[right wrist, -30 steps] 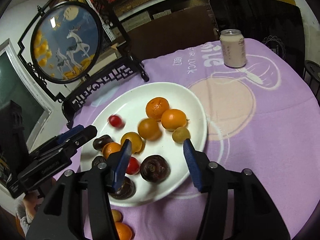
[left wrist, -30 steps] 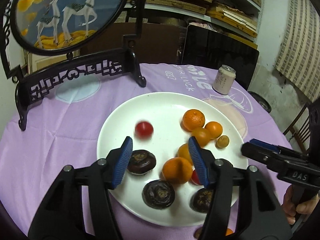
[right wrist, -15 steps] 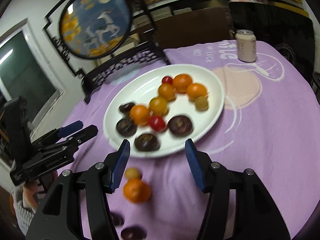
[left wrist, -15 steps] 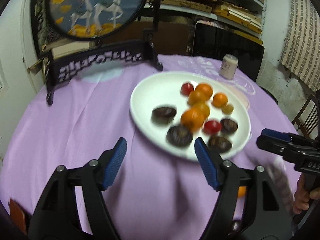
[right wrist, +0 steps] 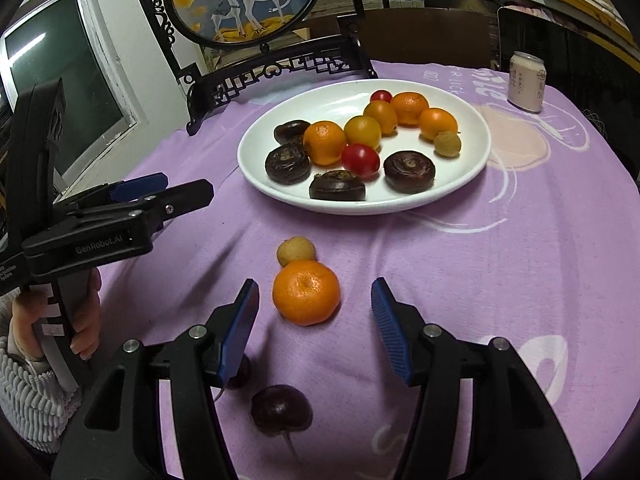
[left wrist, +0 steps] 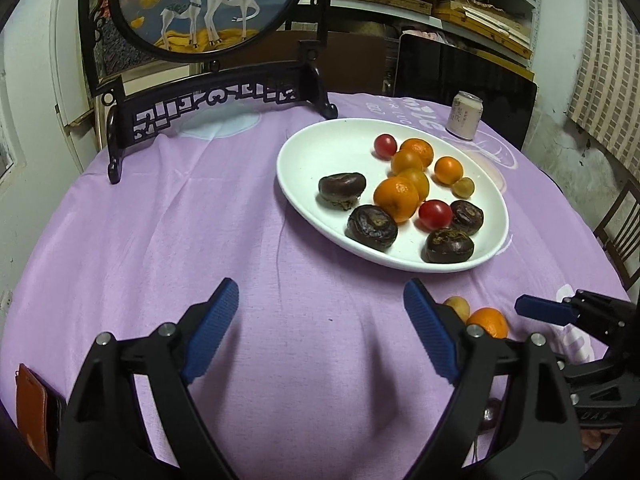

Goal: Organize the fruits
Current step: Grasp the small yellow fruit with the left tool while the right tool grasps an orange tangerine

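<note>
In the right wrist view, the left claw [right wrist: 160,188] sits at the left edge, spread and empty. At lower centre, the right claw [right wrist: 314,320] gapes around a loose orange [right wrist: 306,292] on the purple surface [right wrist: 500,272]. The fruit plate [right wrist: 256,160] lies above.
</note>
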The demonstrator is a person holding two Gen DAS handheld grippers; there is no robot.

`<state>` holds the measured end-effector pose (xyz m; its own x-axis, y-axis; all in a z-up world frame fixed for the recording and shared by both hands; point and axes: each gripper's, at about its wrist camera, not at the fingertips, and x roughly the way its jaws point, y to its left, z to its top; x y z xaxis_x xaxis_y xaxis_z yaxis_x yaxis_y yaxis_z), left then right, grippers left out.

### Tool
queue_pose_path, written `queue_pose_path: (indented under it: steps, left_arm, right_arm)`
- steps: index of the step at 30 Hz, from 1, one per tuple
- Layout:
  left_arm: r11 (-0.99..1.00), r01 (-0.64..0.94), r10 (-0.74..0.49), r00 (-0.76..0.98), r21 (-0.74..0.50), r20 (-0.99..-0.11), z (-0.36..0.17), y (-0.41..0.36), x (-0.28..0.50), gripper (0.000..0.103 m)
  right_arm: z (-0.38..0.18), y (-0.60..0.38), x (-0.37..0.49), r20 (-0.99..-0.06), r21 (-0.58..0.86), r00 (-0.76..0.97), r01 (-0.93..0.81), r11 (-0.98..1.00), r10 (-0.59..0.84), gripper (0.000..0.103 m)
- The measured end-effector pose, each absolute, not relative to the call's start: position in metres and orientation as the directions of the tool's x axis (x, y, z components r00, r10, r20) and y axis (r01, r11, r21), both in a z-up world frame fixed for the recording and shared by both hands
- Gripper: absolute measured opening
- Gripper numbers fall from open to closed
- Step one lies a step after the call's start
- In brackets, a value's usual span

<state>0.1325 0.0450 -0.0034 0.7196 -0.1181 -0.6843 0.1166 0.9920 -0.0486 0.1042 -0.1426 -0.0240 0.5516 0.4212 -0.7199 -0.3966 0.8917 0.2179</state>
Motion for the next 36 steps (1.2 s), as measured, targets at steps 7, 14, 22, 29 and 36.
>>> queue_pose_path:
  steps: [7,14,22,29,36]
  left_arm:
    - [0.989,0.143,-0.119,0.723,-0.02,-0.681,-0.002,0.037,0.131,0.09]
    - [0.987,0.162,-0.124,0.719,-0.009,-0.684,-0.003,0.032,0.129,0.09]
    - [0.964,0.266,-0.196,0.689,-0.008,-0.697,-0.011,0.005,0.121,0.09]
    - [0.937,0.348,-0.217,0.663,0.038,-0.716,-0.023,-0.033,0.122,0.086]
    - [0.924,0.383,-0.246,0.602,0.005,-0.76,-0.036,-0.044,0.138,0.052]
  right_arm:
    - [-0.03,-0.134,0.108,-0.73,0.205,0.545,-0.402,0.893,0.413,0.058]
    - [-0.039,-0.125,0.111,-0.757,0.171,0.523,-0.419,0.892,0.391,0.038]
    - [-0.016,-0.171,0.115,-0.719,0.14,0.624,-0.3,0.944,0.305,0.038]
    - [-0.009,-0.205,0.122,-0.691,0.231,0.645,-0.228,0.946,0.324,0.038]
    - [-0.008,-0.206,0.121,-0.693,0.243,0.639,-0.229,0.943,0.334,0.038]
